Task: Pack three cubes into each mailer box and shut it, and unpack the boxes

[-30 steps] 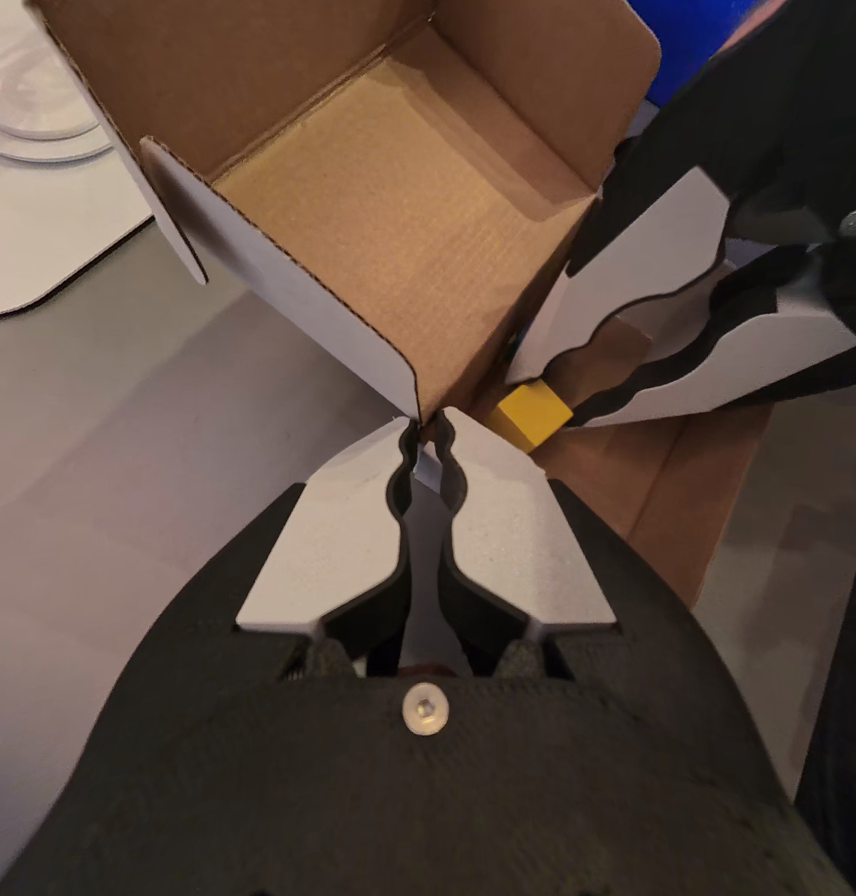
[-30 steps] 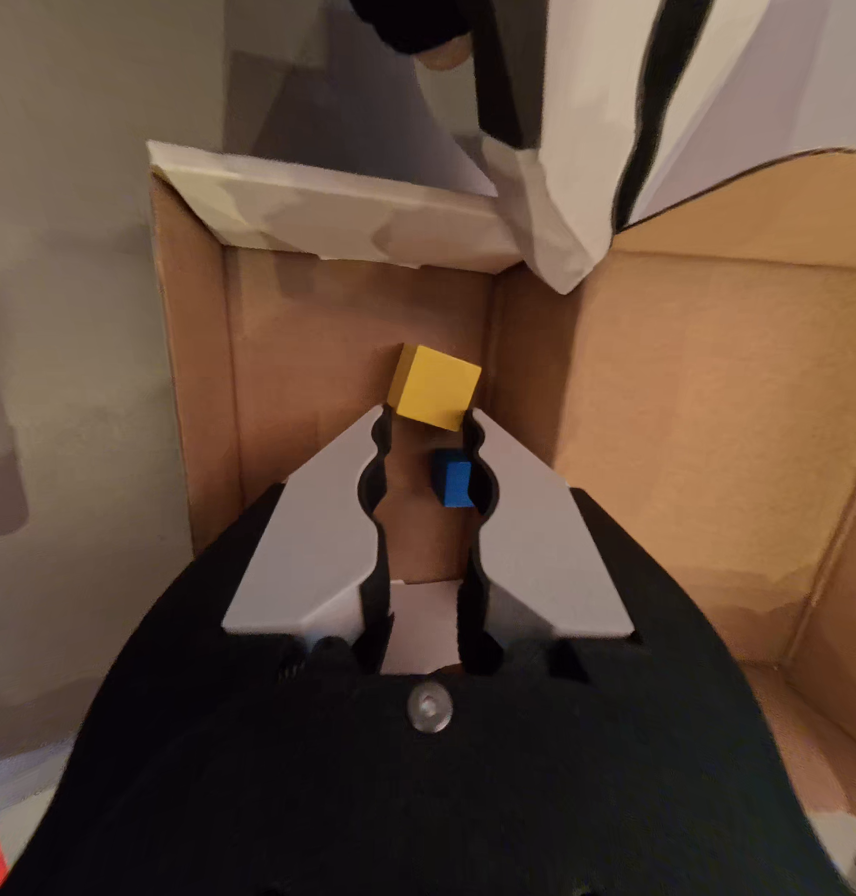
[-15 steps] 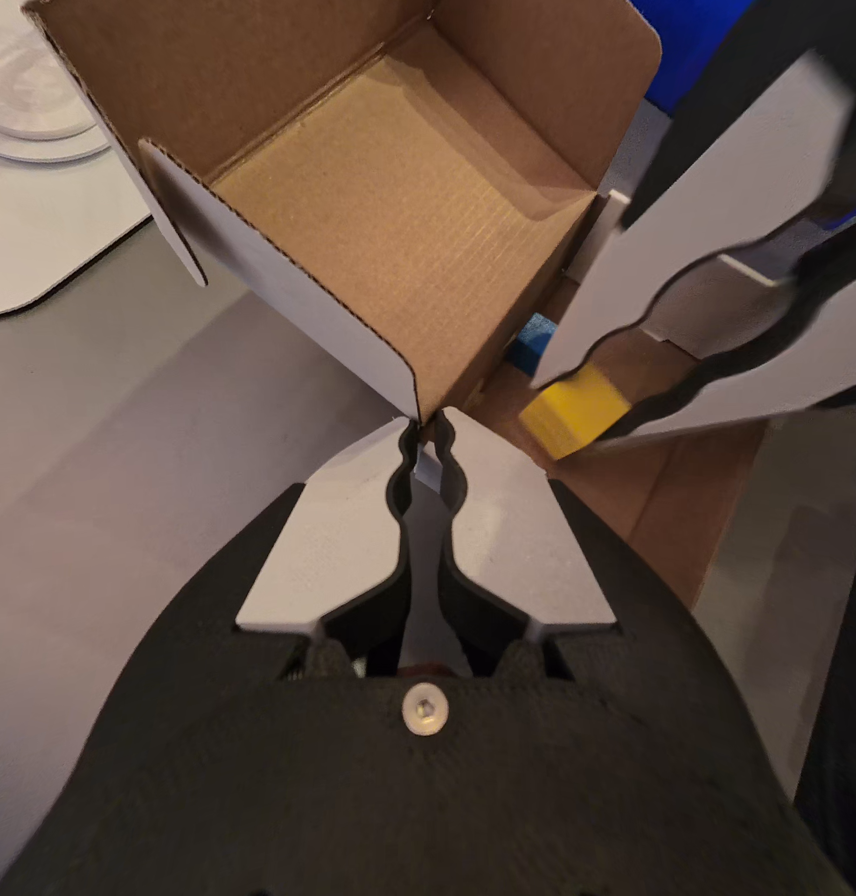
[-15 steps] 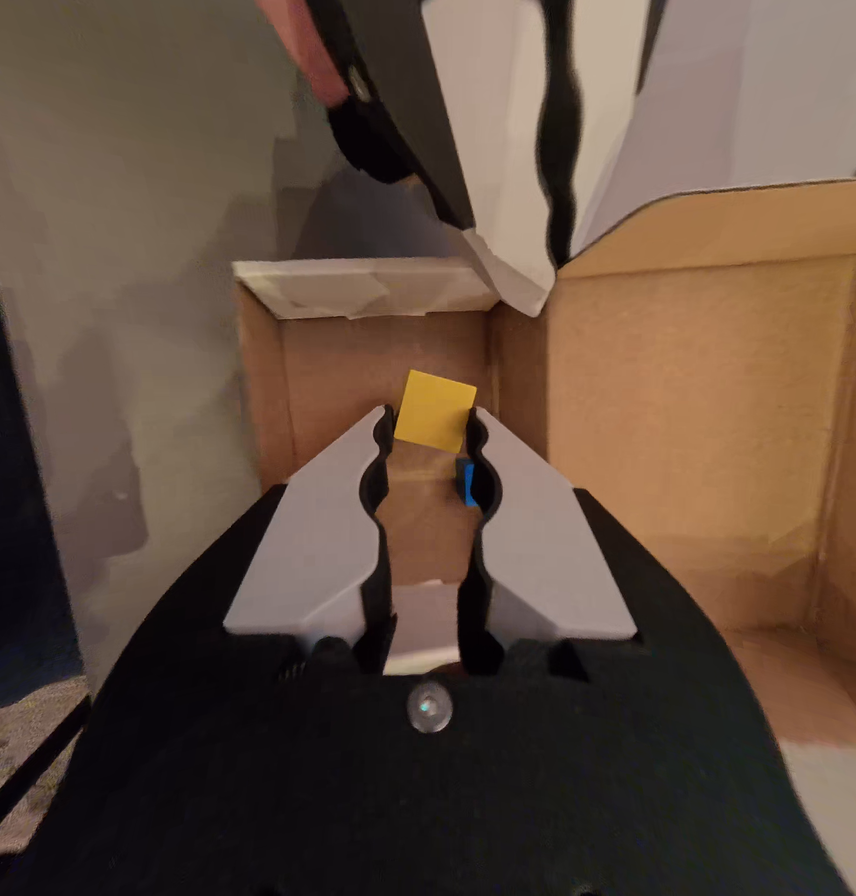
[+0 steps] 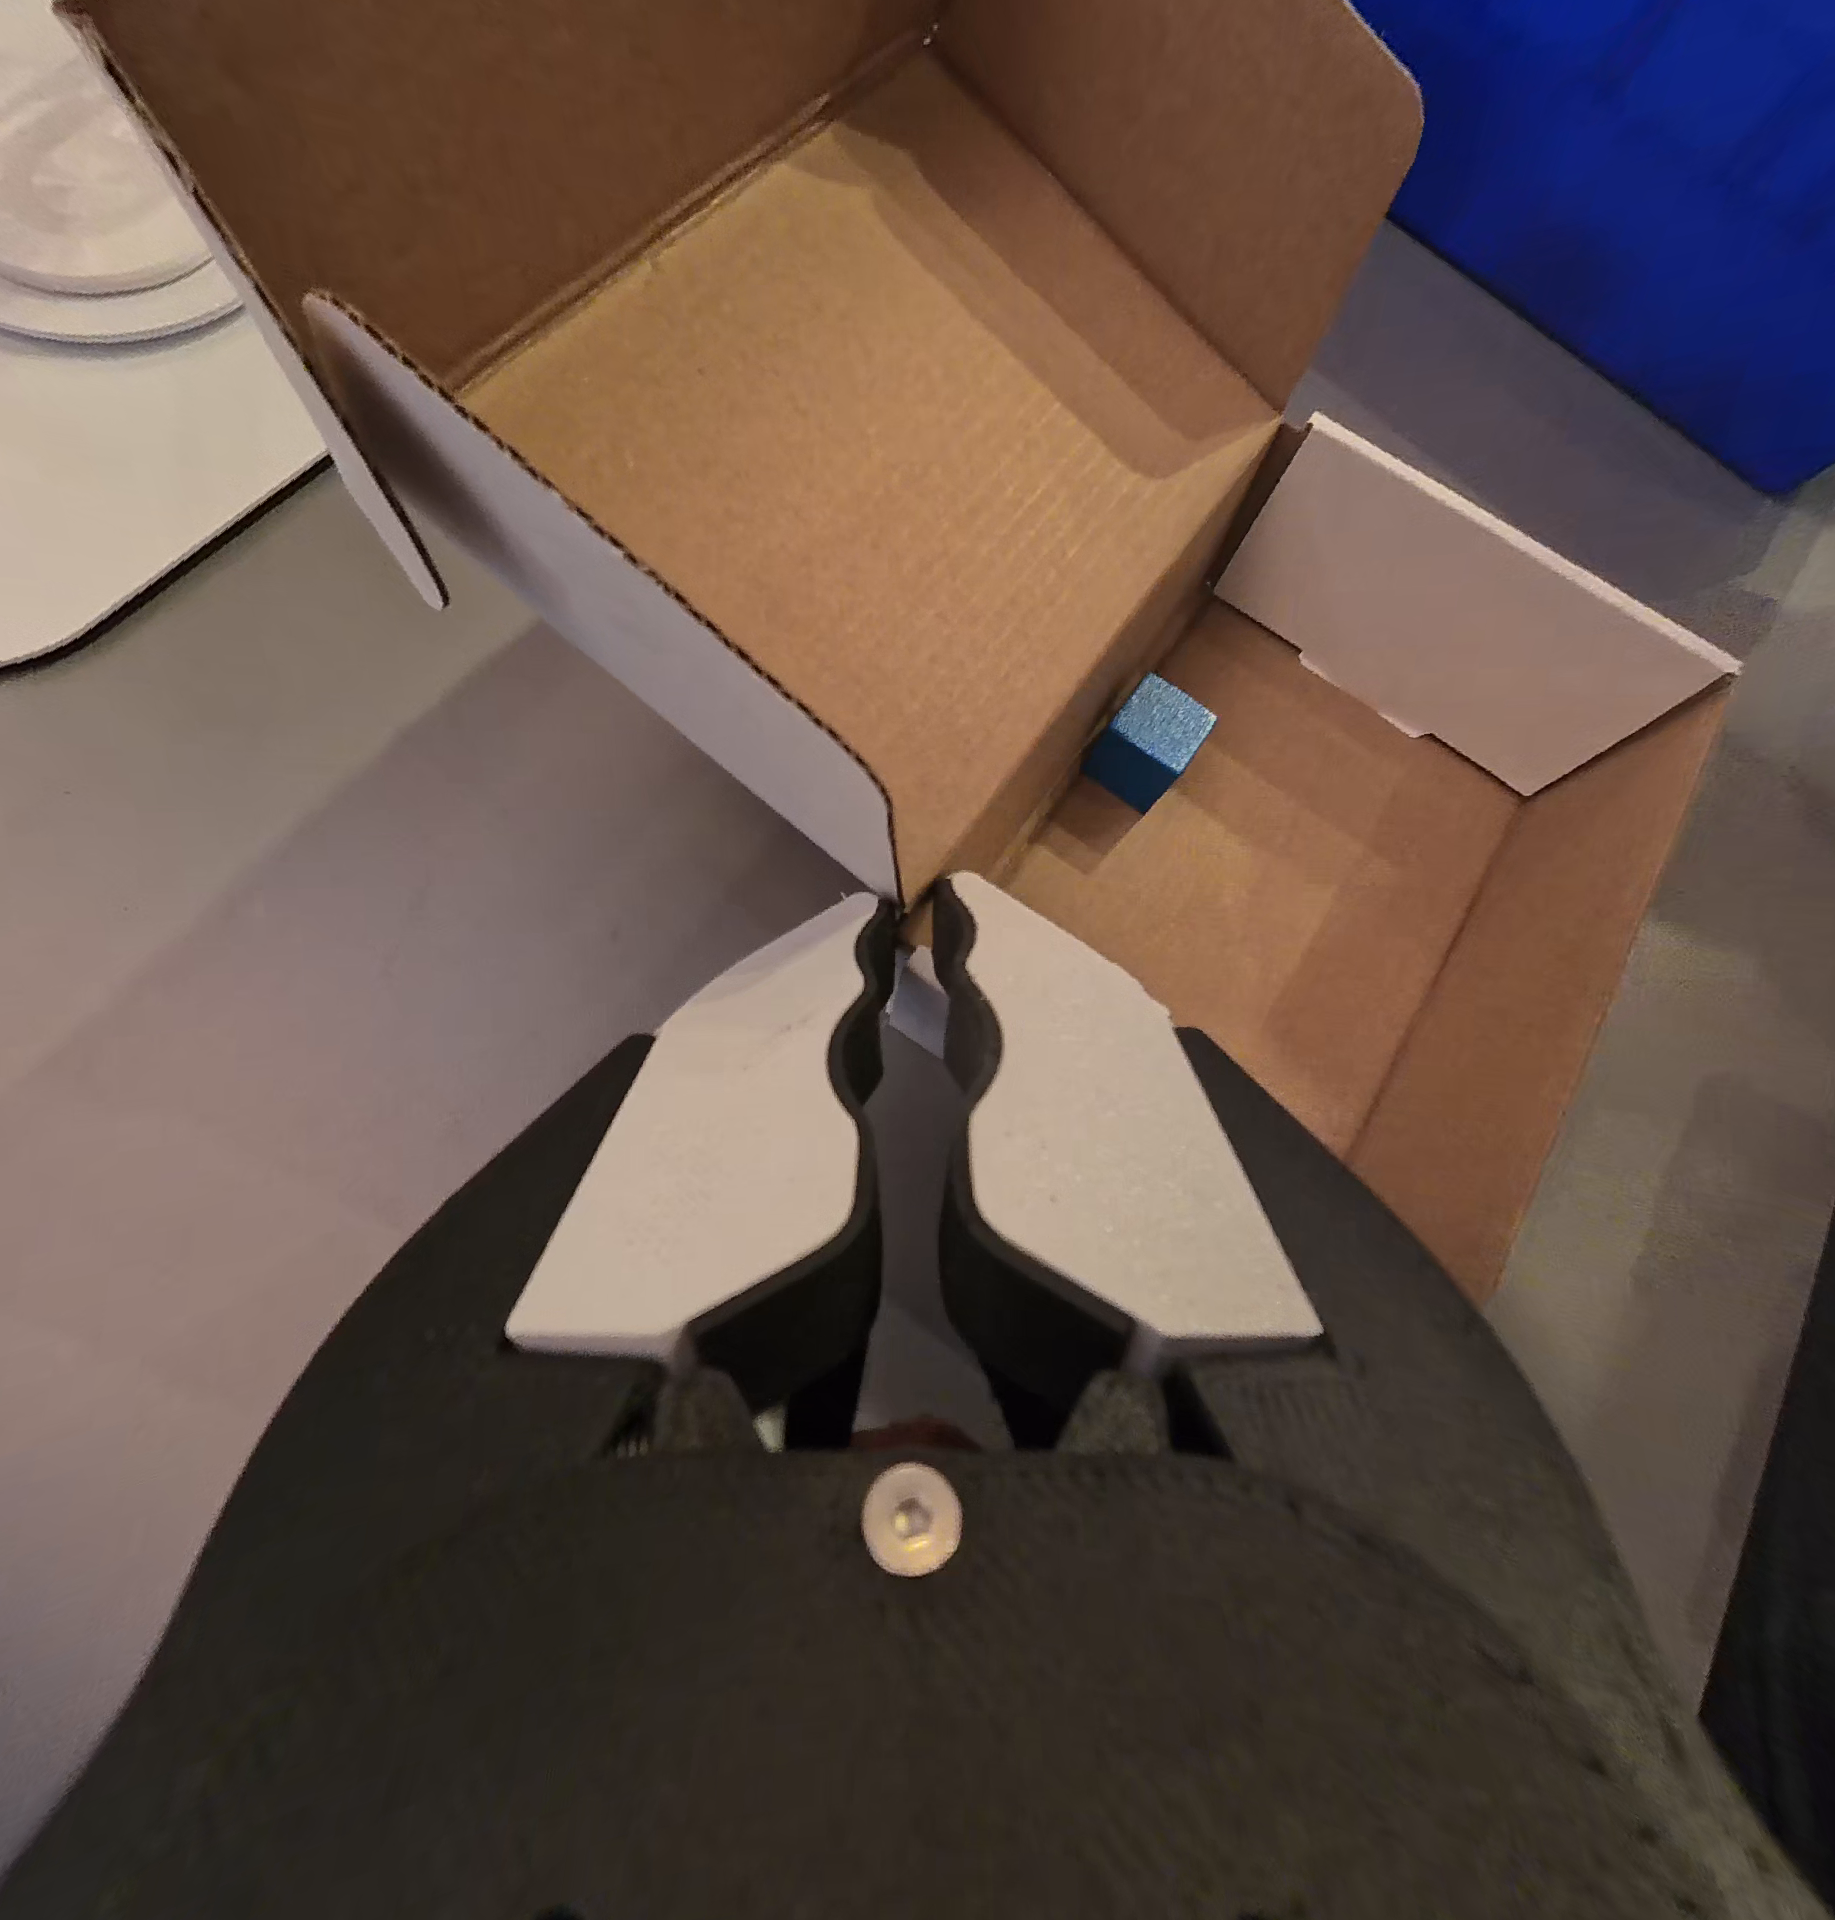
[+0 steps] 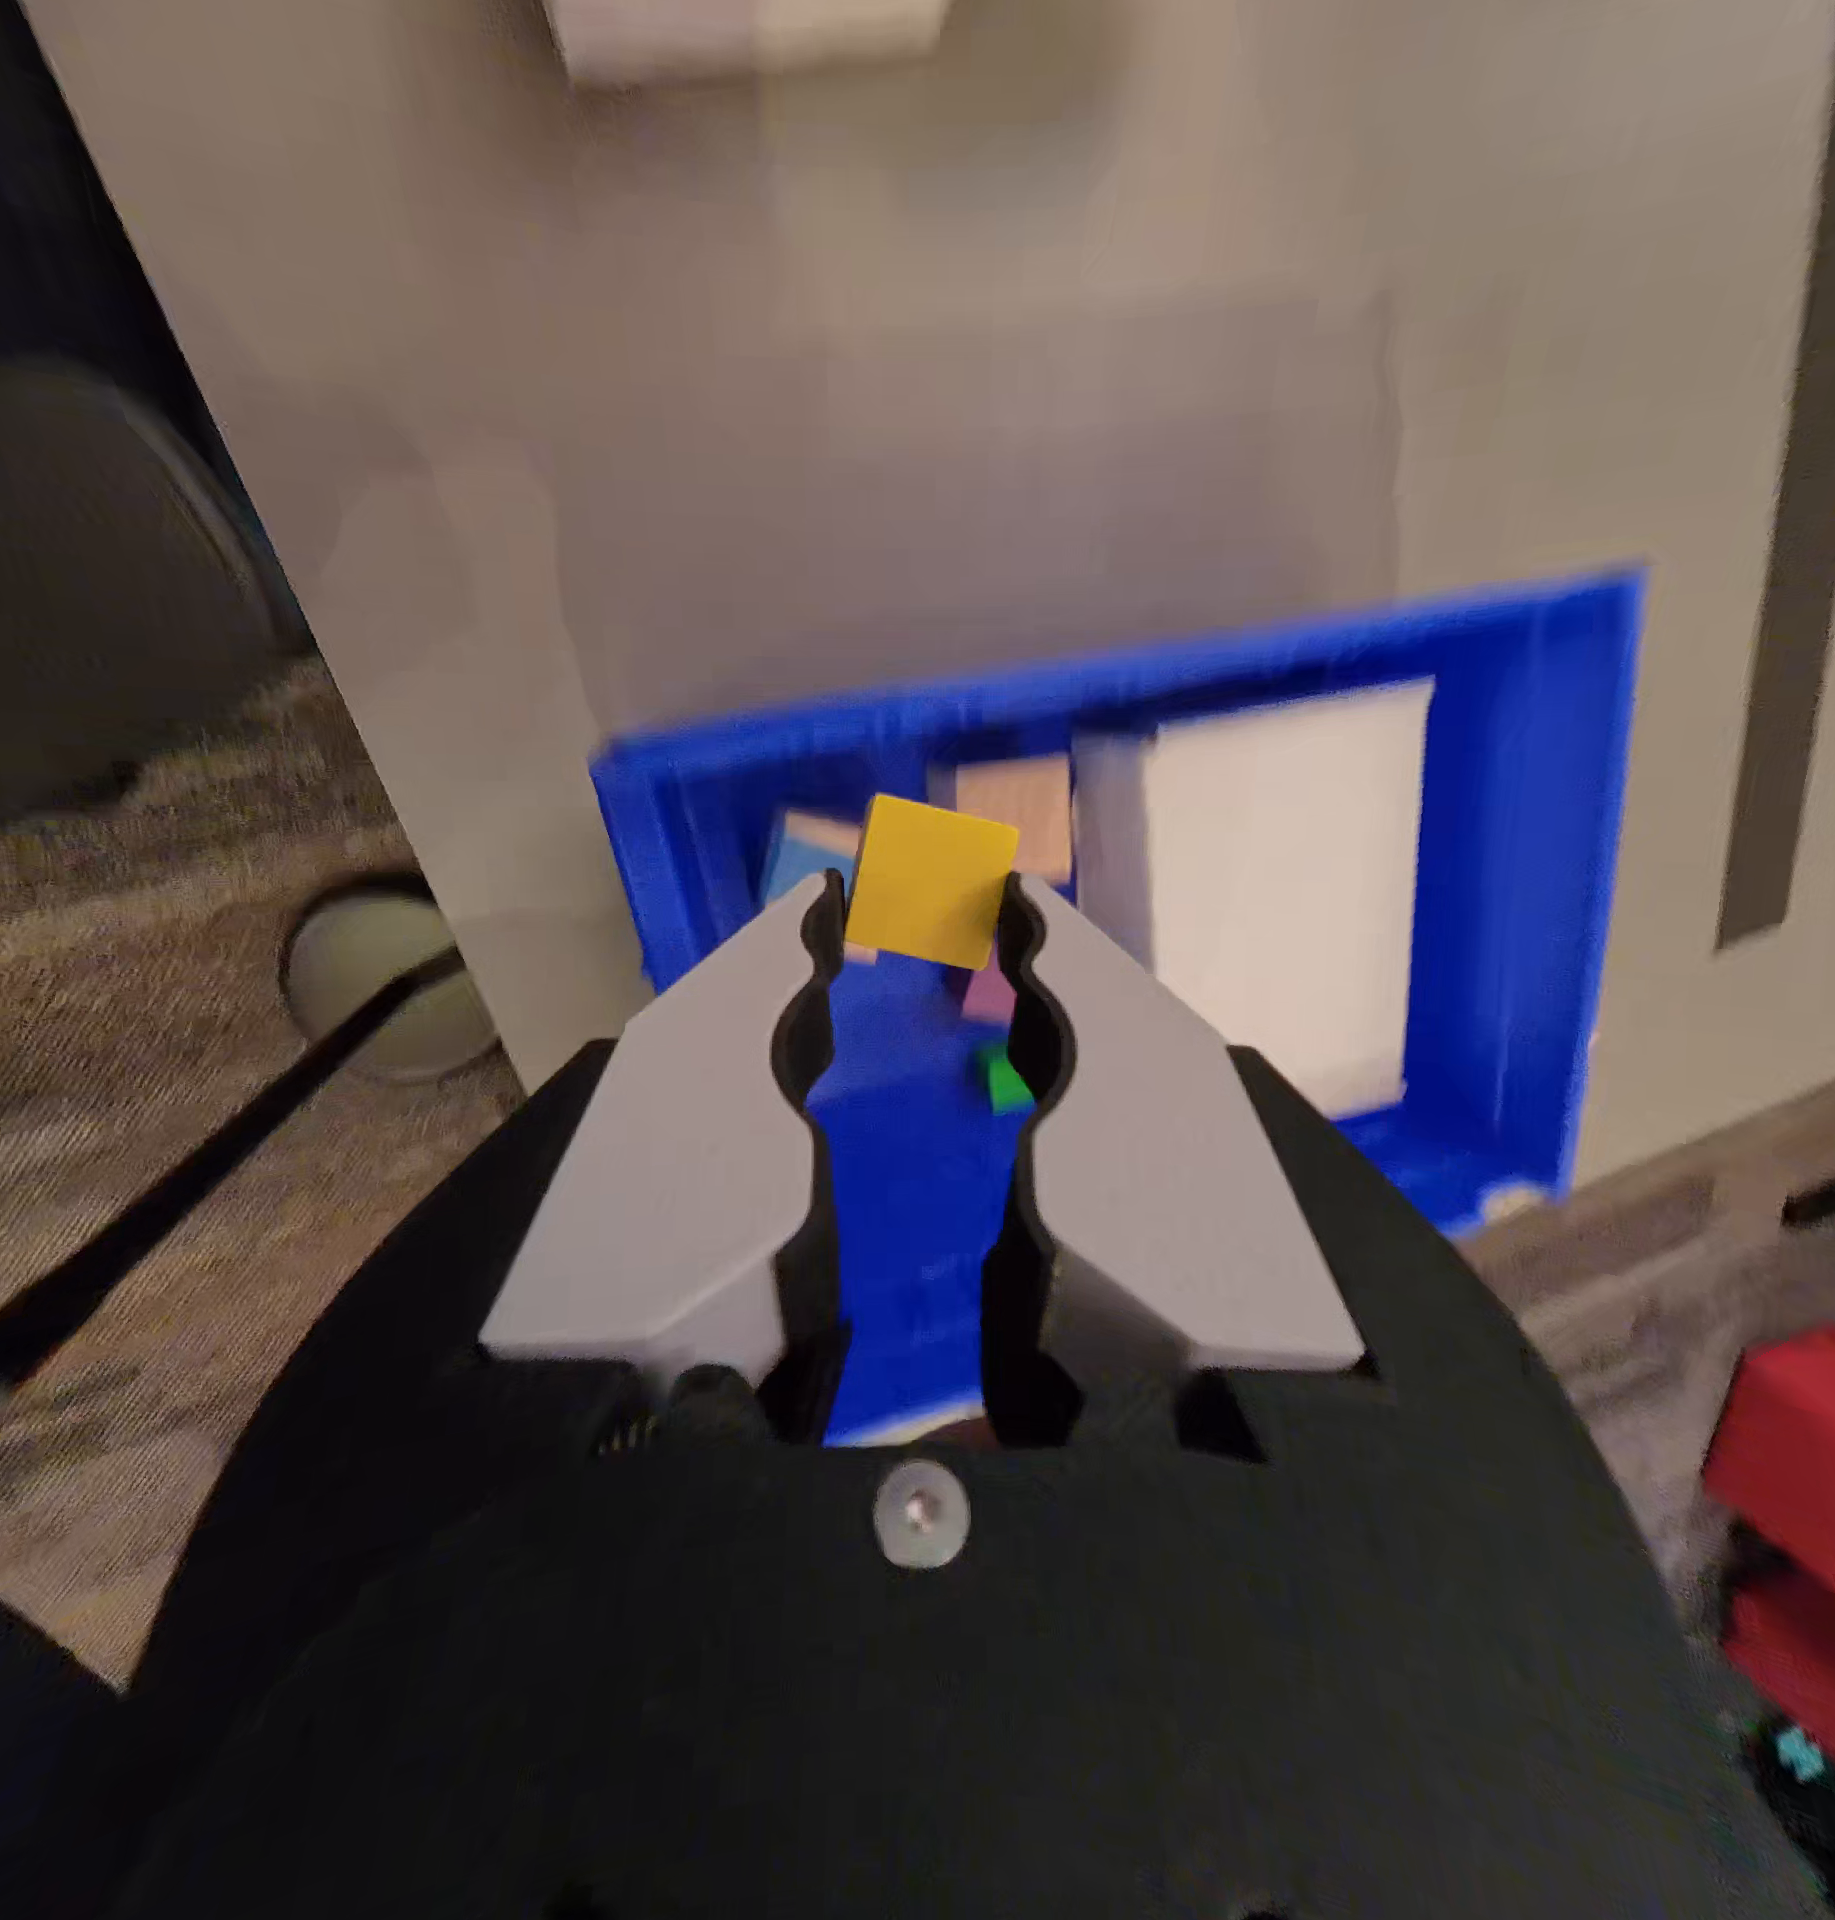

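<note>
My left gripper [image 5: 918, 914] is shut on the corner of the lid of an open mailer box [image 5: 1432, 997] and holds the lid [image 5: 840, 436] up. The box is white outside and brown inside. A blue cube [image 5: 1147, 740] lies inside the box near the lid hinge. My right gripper [image 6: 923, 894] is shut on a yellow cube [image 6: 928, 883] and holds it in the air over a blue bin [image 6: 1515, 644]. Several coloured cubes [image 6: 1017, 821] and a white box [image 6: 1297, 873] lie in the bin. The right gripper does not show in the left wrist view.
A white mat [image 5: 92, 457] with a round white object lies at the table's far left. The blue bin's corner [image 5: 1671, 208] shows at the far right in the left wrist view. A red object [image 6: 1796, 1507] sits low right in the right wrist view, carpet floor [image 6: 165, 1018] at left.
My right gripper has lifted the yellow cube out of the mailer box and swung it away over the blue bin. My left gripper still holds the lid.
</note>
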`<state>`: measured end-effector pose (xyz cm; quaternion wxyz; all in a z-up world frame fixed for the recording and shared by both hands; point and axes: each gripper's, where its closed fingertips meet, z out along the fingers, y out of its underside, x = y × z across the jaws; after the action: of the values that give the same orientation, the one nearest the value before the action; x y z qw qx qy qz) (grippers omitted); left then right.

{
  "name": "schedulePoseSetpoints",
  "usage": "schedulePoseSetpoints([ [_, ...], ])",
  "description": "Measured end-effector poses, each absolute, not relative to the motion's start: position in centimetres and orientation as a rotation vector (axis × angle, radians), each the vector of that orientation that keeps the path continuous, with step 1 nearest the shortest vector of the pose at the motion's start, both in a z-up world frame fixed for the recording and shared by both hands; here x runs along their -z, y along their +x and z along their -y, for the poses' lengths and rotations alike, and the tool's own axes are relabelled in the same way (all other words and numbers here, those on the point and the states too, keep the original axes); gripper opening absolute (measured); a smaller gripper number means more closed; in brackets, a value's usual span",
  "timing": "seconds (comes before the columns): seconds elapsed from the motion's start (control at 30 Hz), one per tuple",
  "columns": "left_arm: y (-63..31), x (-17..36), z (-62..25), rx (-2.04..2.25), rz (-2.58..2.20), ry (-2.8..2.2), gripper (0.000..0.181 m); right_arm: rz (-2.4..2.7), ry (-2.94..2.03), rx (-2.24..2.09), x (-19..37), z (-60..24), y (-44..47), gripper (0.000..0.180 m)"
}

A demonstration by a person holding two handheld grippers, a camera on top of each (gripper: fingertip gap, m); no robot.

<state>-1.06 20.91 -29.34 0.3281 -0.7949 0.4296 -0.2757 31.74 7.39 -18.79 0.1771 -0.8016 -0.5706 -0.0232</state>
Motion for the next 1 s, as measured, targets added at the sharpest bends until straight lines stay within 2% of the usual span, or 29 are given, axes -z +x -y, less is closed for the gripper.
schedulePoseSetpoints([
  [0.2,-1.1,29.3,-20.9,0.725,-1.117,-2.079,0.006,1.595,-2.511,0.100,24.6,-4.5,38.0,0.027],
  [0.4,-1.1,29.4,-20.9,0.727,-1.110,-2.078,0.006,1.584,-2.569,0.001,29.1,-4.8,38.2,0.028],
  [0.63,-1.1,29.4,-20.9,0.731,-1.113,-2.076,0.006,1.572,-2.686,0.007,31.9,-4.8,39.3,0.030],
  [0.73,-1.1,29.4,-20.9,0.733,-1.112,-2.076,0.006,1.540,-2.695,-0.021,31.8,-4.8,39.1,0.041],
  [0.83,-1.1,29.3,-20.9,0.728,-1.113,-2.076,0.007,1.494,-2.704,0.046,30.0,-4.8,39.7,0.043],
  [1.0,-1.0,29.3,-20.9,0.739,-1.108,-2.078,0.006,1.421,-2.412,0.084,21.7,-7.3,33.9,0.044],
])
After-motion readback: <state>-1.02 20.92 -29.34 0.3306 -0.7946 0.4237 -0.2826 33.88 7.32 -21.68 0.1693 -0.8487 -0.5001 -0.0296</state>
